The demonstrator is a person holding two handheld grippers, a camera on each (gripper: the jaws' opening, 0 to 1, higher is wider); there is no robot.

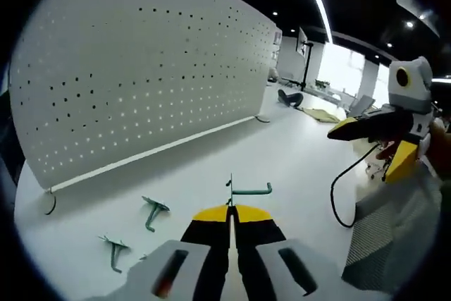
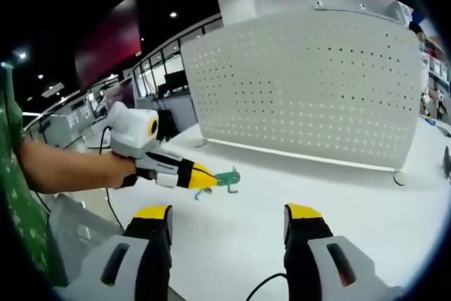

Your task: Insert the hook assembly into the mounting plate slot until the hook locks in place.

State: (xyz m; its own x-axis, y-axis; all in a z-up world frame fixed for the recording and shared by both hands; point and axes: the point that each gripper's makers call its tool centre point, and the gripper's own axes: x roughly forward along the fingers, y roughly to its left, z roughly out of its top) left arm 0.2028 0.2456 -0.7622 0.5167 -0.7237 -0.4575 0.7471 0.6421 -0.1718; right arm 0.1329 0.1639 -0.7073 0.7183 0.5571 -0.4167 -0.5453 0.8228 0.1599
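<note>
We found the left claw [image 1: 230, 218] clamped on a green hook [image 1: 248, 189] above the tabletop [image 1: 296, 153]; right claw [image 2: 229, 220] gaped empty. Next we judged: carry it to the far pegboard [image 1: 141, 68], align with a slot.

A pegboard [image 1: 141, 68] stands upright on the table [image 1: 296, 153], along its far side. In the left gripper view, two hooks [image 1: 154, 211] [image 1: 113, 249] lie on the table in front of the pegboard, near its left foot, one nearer the pegboard than the other. Right of them, a third hook [image 1: 248, 190] sits at the tips of the left gripper [image 1: 230, 211], in front of the pegboard's middle. The right gripper [image 1: 380, 128] is off the pegboard's right end, above the table.
</note>
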